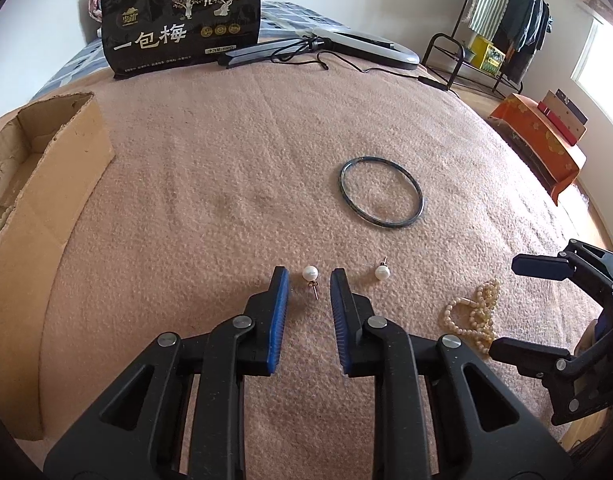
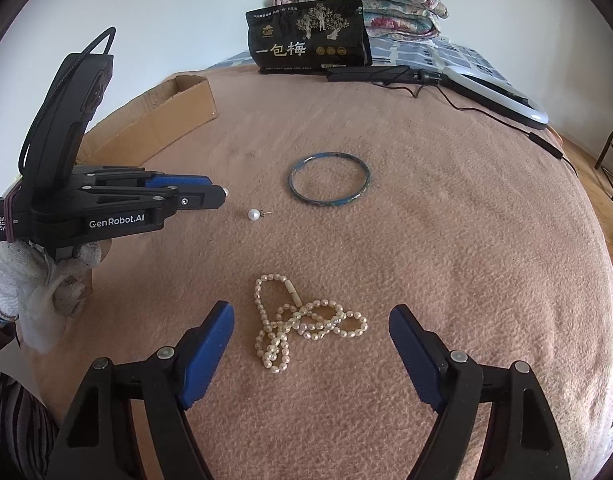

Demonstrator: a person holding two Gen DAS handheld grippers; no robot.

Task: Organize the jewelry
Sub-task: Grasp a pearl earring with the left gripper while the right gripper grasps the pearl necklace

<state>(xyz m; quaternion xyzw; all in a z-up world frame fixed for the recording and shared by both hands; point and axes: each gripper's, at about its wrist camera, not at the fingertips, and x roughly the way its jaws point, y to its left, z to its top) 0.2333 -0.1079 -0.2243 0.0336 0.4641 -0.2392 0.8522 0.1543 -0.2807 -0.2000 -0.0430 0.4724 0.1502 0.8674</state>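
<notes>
Between left gripper (image 1: 308, 276) pads, narrowly apart, lies pearl earring (image 1: 310, 273), unpinched.

bare pink blanket (image 2: 446, 240) lies open around the bangle (image 2: 329, 183) at centre. a cardboard box (image 1: 46, 184) walls the left edge; a black snack bag (image 1: 182, 20) and ring light (image 2: 502, 94) line the far side.

Pearl studs (image 1: 310, 273), bangle (image 1: 381, 192), necklace (image 2: 302, 322) on blanket.
</notes>
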